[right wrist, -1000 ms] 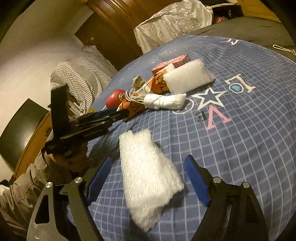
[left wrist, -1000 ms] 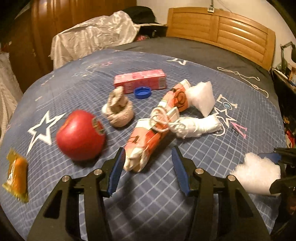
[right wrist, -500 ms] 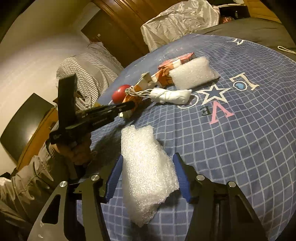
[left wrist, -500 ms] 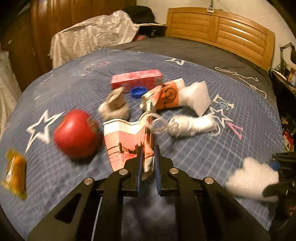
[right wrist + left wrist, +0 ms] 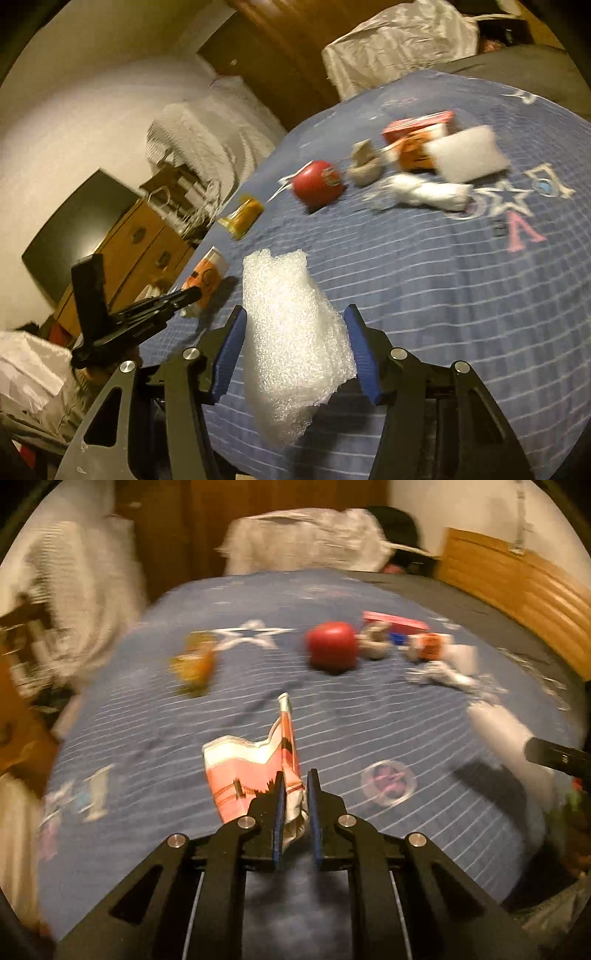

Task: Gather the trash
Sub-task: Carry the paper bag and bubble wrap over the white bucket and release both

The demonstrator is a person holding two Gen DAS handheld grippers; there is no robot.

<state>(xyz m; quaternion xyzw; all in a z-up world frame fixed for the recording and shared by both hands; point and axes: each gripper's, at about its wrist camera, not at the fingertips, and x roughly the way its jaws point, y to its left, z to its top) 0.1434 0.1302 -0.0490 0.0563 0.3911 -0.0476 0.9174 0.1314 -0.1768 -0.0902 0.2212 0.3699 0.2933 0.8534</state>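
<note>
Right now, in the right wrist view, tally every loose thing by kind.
Foam pieces: 2
Orange paper bags: 2
Apple: 1
Pink box: 1
Yellow wrapper: 1
Knotted white bag: 1
Beige wad: 1
Total: 9

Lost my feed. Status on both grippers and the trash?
Left gripper shut on wrapper, lifted. Right gripper shut on foam. Nothing blocking.
</note>
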